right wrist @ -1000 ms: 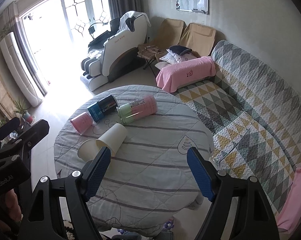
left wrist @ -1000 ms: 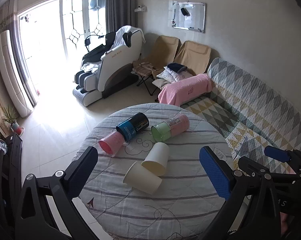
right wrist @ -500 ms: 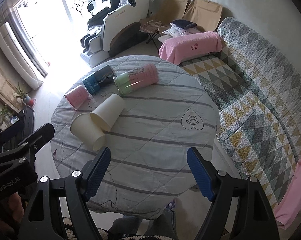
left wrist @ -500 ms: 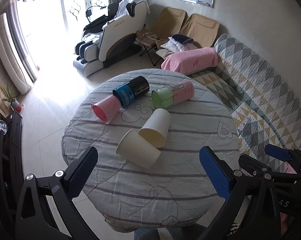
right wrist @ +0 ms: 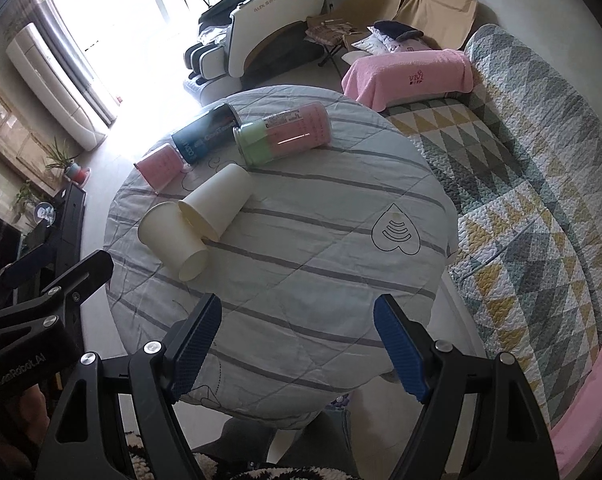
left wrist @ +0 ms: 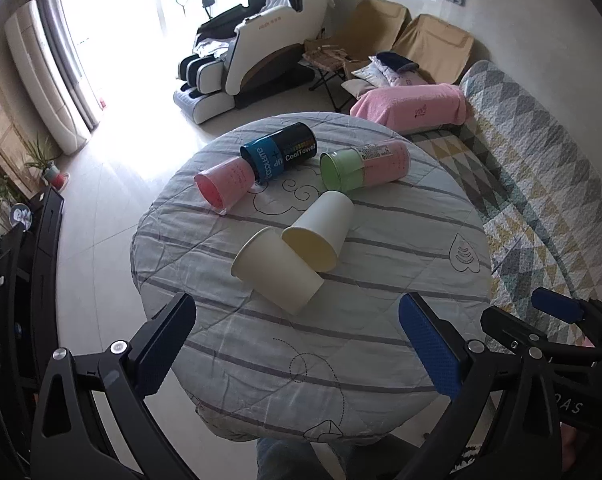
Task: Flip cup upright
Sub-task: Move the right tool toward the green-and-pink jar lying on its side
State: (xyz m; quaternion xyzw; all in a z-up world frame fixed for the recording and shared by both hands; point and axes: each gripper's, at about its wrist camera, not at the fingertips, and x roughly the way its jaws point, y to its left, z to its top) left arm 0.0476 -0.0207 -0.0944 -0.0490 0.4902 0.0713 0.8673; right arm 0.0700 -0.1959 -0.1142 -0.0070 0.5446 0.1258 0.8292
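Observation:
Several cups lie on their sides on a round table (left wrist: 381, 360) covered with a striped grey cloth. Two cream paper cups touch at mid-table: the nearer (left wrist: 277, 271) (right wrist: 172, 240) and the farther (left wrist: 321, 230) (right wrist: 217, 205). Behind them lie a pink cup (left wrist: 223, 182) (right wrist: 159, 168), a blue and black CoolTowel tube (left wrist: 281, 151) (right wrist: 205, 134) and a green and pink tumbler (left wrist: 363, 164) (right wrist: 283, 132). My left gripper (left wrist: 297, 344) is open and empty above the table's near part. My right gripper (right wrist: 297, 344) is open and empty above the near right edge.
A quilted sofa (left wrist: 541, 184) runs along the right of the table, with a pink towel-covered cushion (left wrist: 411, 104). A massage chair (left wrist: 257, 52) and folding chairs stand behind. A dark low cabinet (left wrist: 25, 272) stands on the left. Tiled floor lies around the table.
Both grippers have risen and tilted down, so the table shows from higher up and lower in the frame. The cups have not moved. Both grippers stay open.

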